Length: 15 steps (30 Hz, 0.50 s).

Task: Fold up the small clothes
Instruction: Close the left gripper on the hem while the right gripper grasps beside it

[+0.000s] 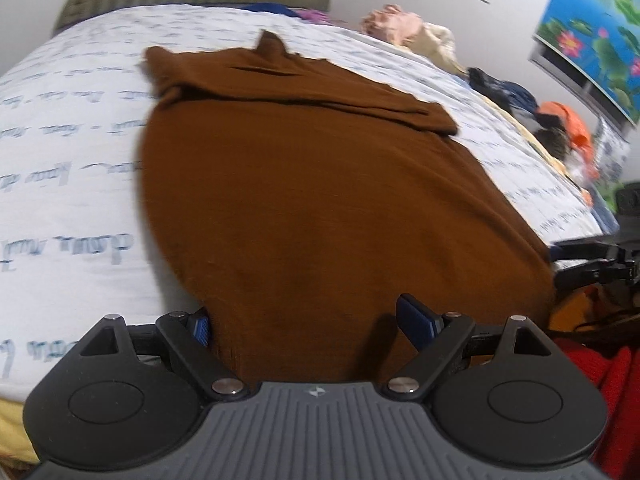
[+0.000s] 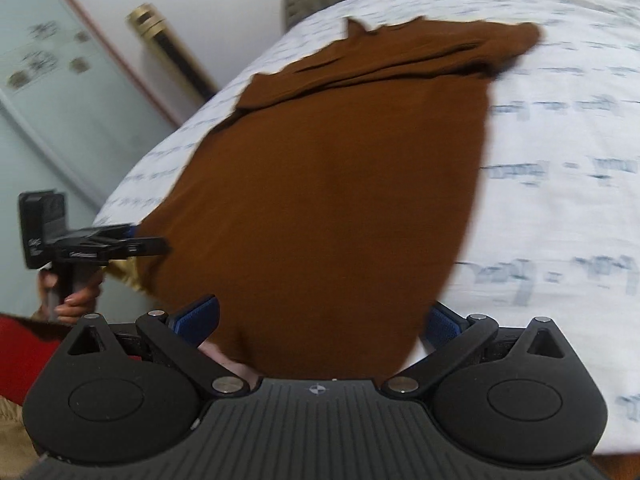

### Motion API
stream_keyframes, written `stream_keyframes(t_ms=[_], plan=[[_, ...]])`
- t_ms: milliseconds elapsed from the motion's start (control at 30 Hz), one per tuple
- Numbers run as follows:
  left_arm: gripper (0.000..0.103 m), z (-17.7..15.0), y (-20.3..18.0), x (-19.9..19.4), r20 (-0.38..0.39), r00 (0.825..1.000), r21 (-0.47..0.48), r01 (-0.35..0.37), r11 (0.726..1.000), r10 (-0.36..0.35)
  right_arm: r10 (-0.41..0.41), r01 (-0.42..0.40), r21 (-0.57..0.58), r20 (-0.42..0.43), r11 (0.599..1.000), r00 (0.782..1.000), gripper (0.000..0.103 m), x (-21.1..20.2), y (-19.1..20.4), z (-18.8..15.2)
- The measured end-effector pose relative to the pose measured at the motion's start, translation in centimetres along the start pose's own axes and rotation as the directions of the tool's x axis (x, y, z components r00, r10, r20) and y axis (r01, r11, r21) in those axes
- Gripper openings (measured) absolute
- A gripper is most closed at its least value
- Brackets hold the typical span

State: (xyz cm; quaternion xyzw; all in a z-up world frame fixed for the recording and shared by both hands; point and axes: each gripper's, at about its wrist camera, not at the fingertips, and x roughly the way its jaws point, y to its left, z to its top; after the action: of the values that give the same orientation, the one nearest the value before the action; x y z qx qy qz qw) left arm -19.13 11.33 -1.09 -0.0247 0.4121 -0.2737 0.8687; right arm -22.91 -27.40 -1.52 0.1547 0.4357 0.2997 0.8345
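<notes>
The rust-brown knit garment (image 1: 312,200) lies flat on the white script-printed bedsheet (image 1: 72,128), sleeves folded across its far end. The left gripper (image 1: 306,326) and right gripper (image 2: 318,318) both gape wide, straddling its near hem.

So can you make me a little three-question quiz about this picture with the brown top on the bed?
1. True or false: the brown top lies on a white bedsheet with blue writing.
2. What do the left gripper and right gripper have between their jaws? A) a sock B) the near hem of the brown top C) a pillow
3. Fill in: both grippers' jaws are wide ____.

Key: 1 true; 2 B; 3 open.
</notes>
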Motion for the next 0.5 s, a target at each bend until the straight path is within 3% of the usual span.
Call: stream_keyframes(t_ms=[133,233,300,333,400,433,500], plan=[[0.087,0.2,-1.3,0.8,-0.013,0.997,0.017,0.078,0.997,-0.078,0.062,-0.063,-0.05,-0.023,0.997,0.998,0.099,2.0,1.6,1.0],[0.066,0.7,-2.1,1.4,-0.021,0.998,0.042,0.056,0.998,-0.056,0.089,-0.091,-0.086,-0.034,0.992,0.995,0.093,3.6,2.6,1.7],[0.038,1.1,-2.0,1.5,-0.031,0.998,0.031,0.049,0.998,-0.048,0.085,-0.09,-0.114,-0.046,0.989,0.995,0.077,4.5,3.4,2.1],[0.032,1.3,-1.8,1.6,-0.036,0.998,0.014,0.051,0.999,-0.05,0.079,-0.085,-0.129,-0.05,0.988,0.996,0.072,4.7,3.7,2.2],[0.014,1.5,-1.3,1.6,-0.048,0.997,-0.025,0.056,0.998,-0.057,0.049,-0.056,-0.14,-0.056,0.989,0.997,0.039,5.0,4.1,2.3],[0.013,1.6,-1.1,1.6,-0.051,0.997,-0.04,0.061,0.997,-0.063,0.026,-0.034,-0.146,-0.052,0.989,0.998,0.03,5.0,4.2,2.2],[0.011,2.0,-1.2,1.3,-0.043,0.997,-0.043,0.059,0.997,-0.061,0.027,-0.032,-0.131,-0.037,0.991,0.999,0.022,4.8,4.1,2.4]])
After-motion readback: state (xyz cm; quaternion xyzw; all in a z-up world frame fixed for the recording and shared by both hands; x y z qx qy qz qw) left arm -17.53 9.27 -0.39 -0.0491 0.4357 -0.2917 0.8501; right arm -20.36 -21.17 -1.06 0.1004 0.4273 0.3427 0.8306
